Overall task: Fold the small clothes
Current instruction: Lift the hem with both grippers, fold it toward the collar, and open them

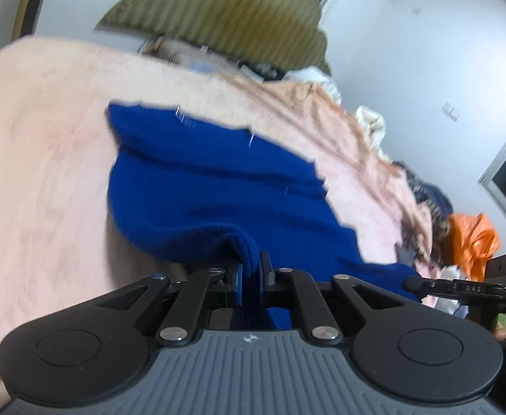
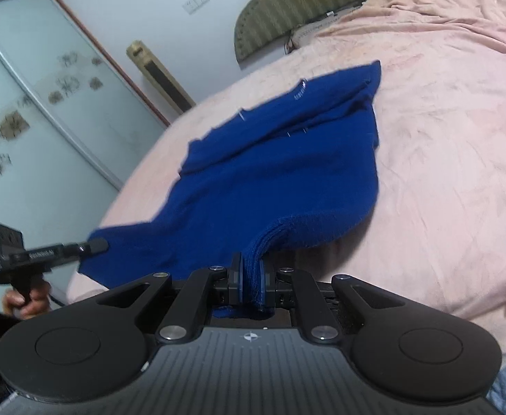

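Presently, one blue garment (image 2: 280, 159) lies on the pink bed cover (image 2: 443, 121), its long axis running along the near edge of the bed between two grippers. Left gripper (image 1: 251, 269) and right gripper (image 2: 251, 271) each pinch a near hem corner, jaws almost closed on cloth, equally close; remaining fabric stretches away toward one headboard (image 2: 304, 3).

Lying on one pink bedsheet (image 2: 443, 131) — one blue garment (image 2: 287, 173). Two grippers are showing — left gripper (image 1: 251, 269), right gripper (image 2: 251, 273). One green headboard (image 1: 218, 10) is standing behind, one orange cloth (image 1: 474, 238) lying aside.
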